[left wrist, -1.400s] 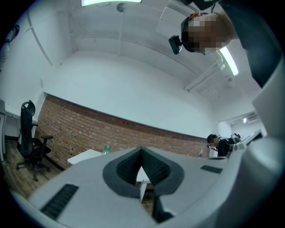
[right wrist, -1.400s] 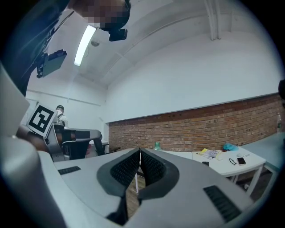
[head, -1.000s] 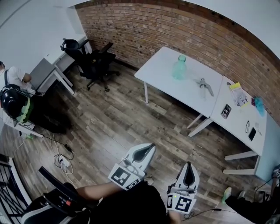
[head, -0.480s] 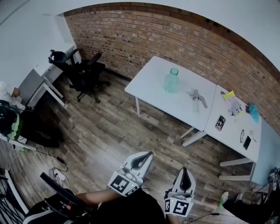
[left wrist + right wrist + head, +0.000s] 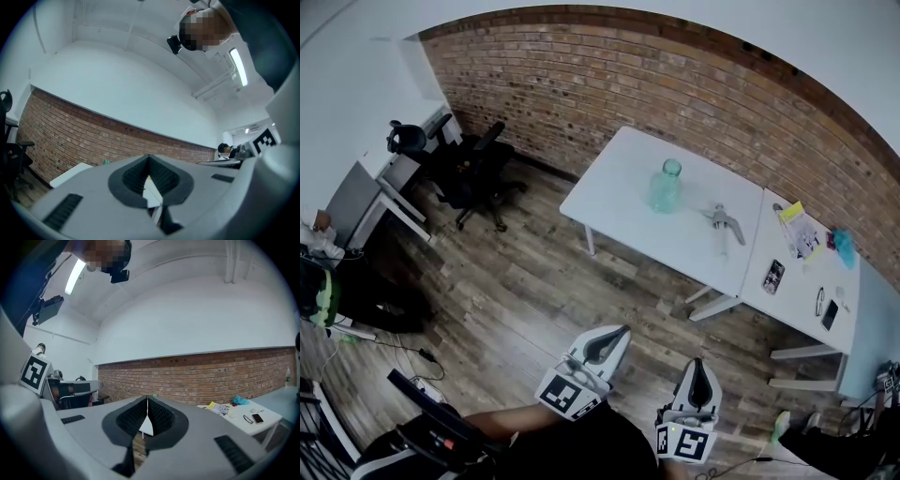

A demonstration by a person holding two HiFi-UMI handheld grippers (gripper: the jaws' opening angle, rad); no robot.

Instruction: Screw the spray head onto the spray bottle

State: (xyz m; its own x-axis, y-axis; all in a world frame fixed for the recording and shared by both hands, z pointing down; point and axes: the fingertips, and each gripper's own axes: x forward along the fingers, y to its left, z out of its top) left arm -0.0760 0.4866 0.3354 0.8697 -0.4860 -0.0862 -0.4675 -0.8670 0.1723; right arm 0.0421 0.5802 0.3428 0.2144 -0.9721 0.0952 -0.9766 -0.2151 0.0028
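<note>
A pale green spray bottle (image 5: pixel 665 187) stands upright on a white table (image 5: pixel 623 192) by the brick wall, without its head. The grey spray head (image 5: pixel 724 222) lies on the same table, a little to the bottle's right. Both grippers are held low near my body, far from the table. My left gripper (image 5: pixel 609 336) is shut with nothing in it; in its own view the jaws (image 5: pixel 149 174) meet. My right gripper (image 5: pixel 699 367) is shut and empty too, its jaws (image 5: pixel 147 417) closed edge to edge.
A second white table (image 5: pixel 811 281) to the right carries phones, glasses, a yellow leaflet and a teal object. A black office chair (image 5: pixel 478 169) and a grey desk (image 5: pixel 366 192) stand at the left. Cables lie on the wooden floor at the lower left.
The view has swung left and come closer, so the table with bottle and spray head has shifted left and down in the frame. Both grippers stay shut and low.
</note>
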